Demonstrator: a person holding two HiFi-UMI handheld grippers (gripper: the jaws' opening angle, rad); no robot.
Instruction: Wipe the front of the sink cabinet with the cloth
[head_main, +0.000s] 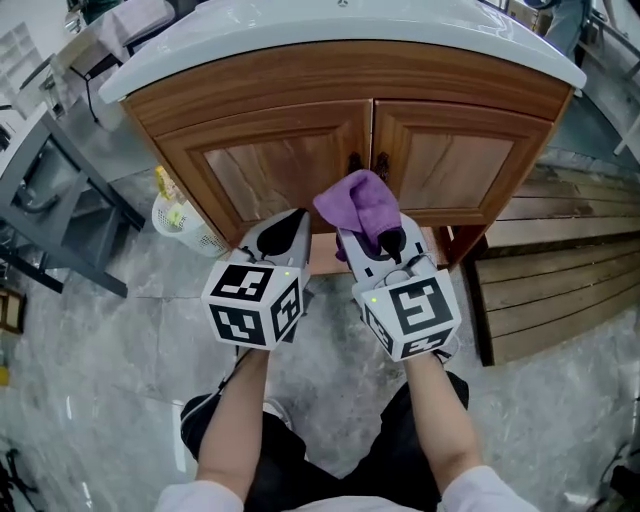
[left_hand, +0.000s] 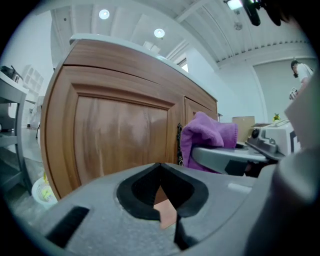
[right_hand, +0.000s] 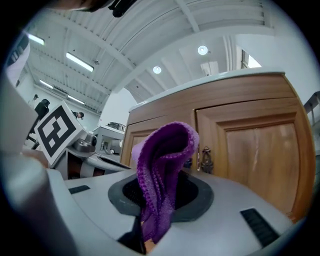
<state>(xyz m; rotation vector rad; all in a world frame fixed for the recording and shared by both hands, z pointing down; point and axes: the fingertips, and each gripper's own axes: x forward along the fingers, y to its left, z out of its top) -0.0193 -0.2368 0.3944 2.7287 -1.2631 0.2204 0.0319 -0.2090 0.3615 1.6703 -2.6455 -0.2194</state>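
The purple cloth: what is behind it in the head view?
The wooden cabinet doors, where they meet; two dark handles show just above the cloth. The doors' lower middle is covered.

a white mesh basket (head_main: 190, 228) stands on the grey marbled floor (head_main: 100, 400) at the left of the head view, with a yellow item (head_main: 165, 185) upright in it. a grey metal frame (head_main: 60, 180) stands further left, apart from the basket. wooden slats (head_main: 560, 270) lie on the floor at the right. round ceiling lights (left_hand: 159, 33) are lit overhead.
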